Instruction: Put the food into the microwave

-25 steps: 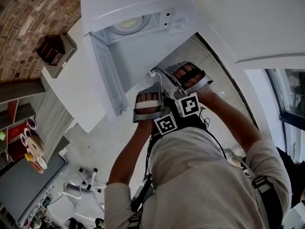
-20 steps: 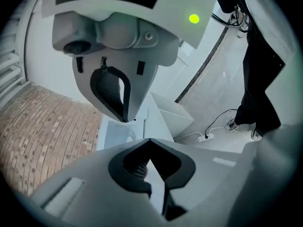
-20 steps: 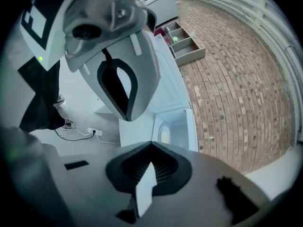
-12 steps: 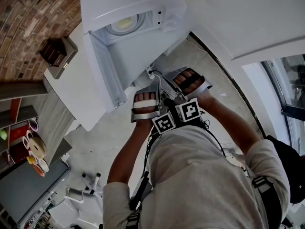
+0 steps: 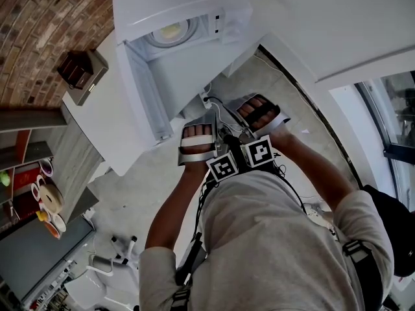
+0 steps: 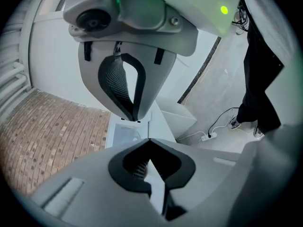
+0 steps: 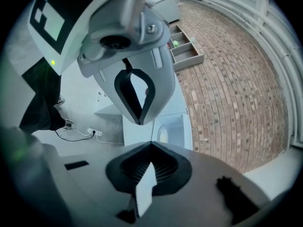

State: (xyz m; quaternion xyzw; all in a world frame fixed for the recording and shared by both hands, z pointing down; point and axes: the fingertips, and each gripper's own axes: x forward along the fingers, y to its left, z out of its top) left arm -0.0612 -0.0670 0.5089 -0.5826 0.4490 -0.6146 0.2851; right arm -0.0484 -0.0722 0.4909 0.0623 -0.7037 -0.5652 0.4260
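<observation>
2 grippers, left gripper [image 6: 142, 129] and right gripper [image 7: 147, 132], each with jaws closed tip to tip and nothing between. Held side by side near the chest, aimed at the microwave [image 5: 185, 5] just ahead, its door [image 5: 148, 102] swung open, left gripper nearer that door. Inside, 1 yellowish disc [image 5: 170, 33] on the cavity floor: food or bare turntable, impossible to say. No other food in view. No legible brand or lettering.

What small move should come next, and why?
Probably reach the left hand-held gripper to the open microwave door and push it shut: it and the right hand-held gripper are shut and empty, and a pale round thing already lies inside.
</observation>
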